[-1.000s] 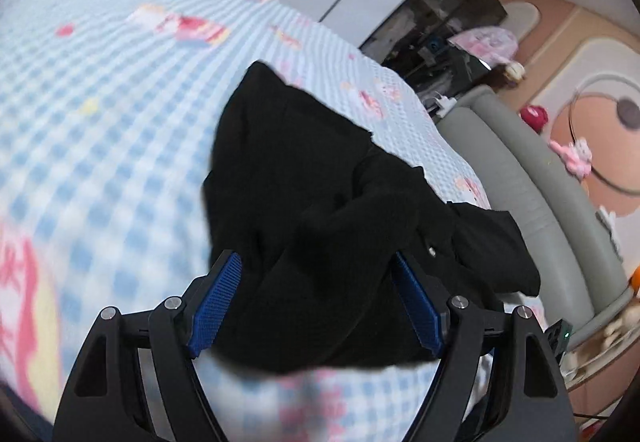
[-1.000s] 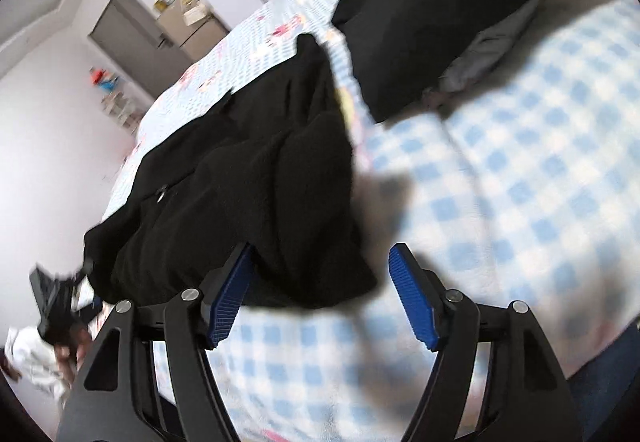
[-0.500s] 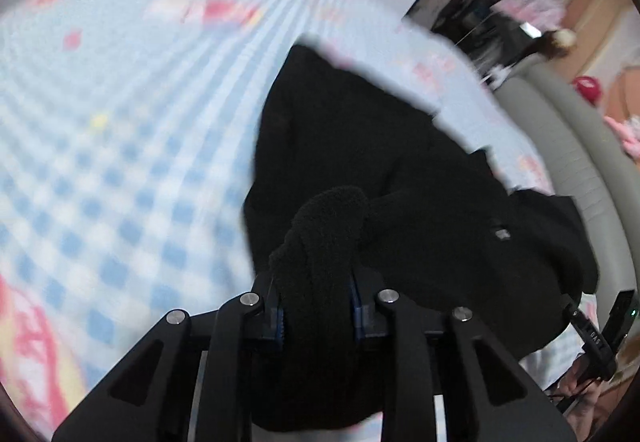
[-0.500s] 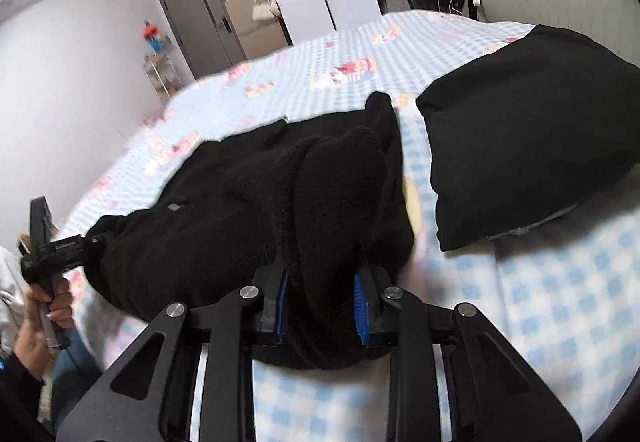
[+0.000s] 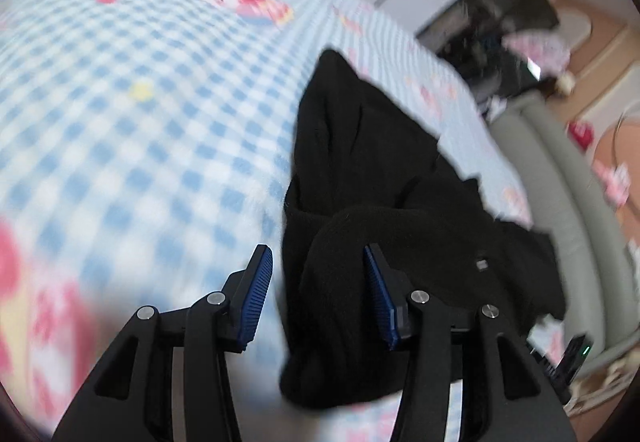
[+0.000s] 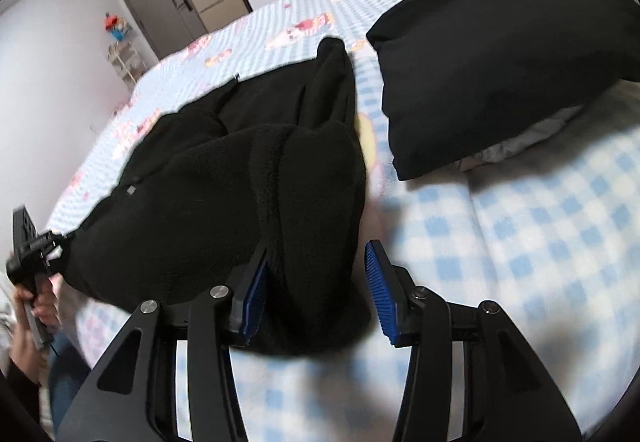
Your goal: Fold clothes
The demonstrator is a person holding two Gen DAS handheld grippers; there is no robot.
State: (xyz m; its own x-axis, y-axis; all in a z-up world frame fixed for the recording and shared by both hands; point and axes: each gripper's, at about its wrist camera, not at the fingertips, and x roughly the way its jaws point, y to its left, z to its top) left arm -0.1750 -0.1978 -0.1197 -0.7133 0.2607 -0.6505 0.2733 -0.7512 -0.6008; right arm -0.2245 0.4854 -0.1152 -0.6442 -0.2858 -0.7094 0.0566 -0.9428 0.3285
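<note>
Across the blue-and-white checked bedspread [image 6: 540, 226], blurred at its near edge, lies the crumpled black fleece garment [image 6: 224, 202], with a folded black cloth [image 6: 492, 54] to its far right, cut off by the frame. Both the left gripper [image 5: 318, 296] and right gripper [image 6: 316, 292] stand with jaws apart around the garment's near folds, the left view heavily motion-blurred.

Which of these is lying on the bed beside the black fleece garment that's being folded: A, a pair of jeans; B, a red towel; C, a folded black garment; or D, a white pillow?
C: in the right wrist view a neatly folded black garment lies on the checked blanket, just right of the black fleece garment.
</note>
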